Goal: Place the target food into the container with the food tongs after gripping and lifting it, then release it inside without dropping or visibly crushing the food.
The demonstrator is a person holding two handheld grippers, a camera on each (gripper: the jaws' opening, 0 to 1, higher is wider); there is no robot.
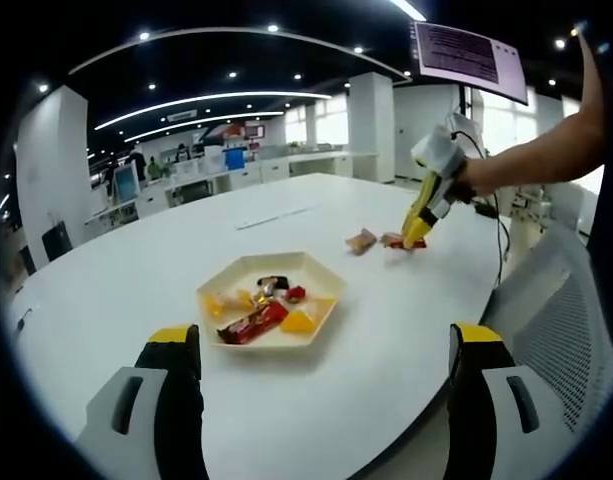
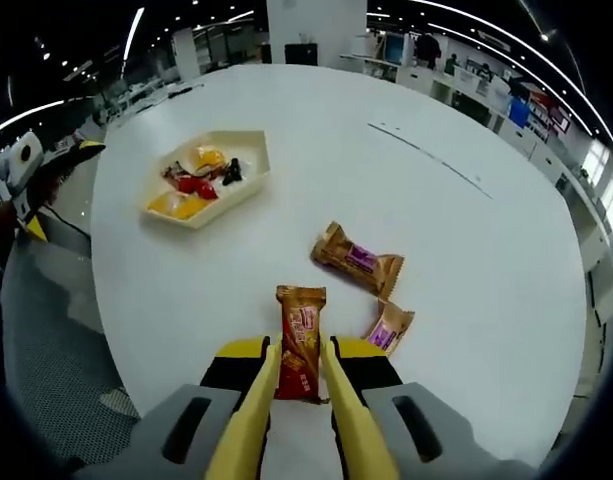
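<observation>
An orange-brown snack packet (image 2: 301,335) lies on the white round table (image 2: 466,270), and the yellow tong jaws of my right gripper (image 2: 299,352) press against its two long sides. In the left gripper view that right gripper (image 1: 414,238) is held by a person's hand, tips down on the packet (image 1: 398,242). A cream hexagonal tray (image 1: 318,270) (image 2: 254,150) holds several wrapped snacks, among them a red bar (image 1: 254,322). My left gripper (image 1: 326,340) hovers wide open near the tray's front edge with nothing in it.
Two more brown packets with purple labels (image 2: 358,262) (image 2: 388,328) lie just right of the gripped one. A mesh chair (image 1: 556,300) (image 2: 46,330) stands at the table's edge. A monitor (image 1: 466,50) hangs beyond the table, and desks fill the background.
</observation>
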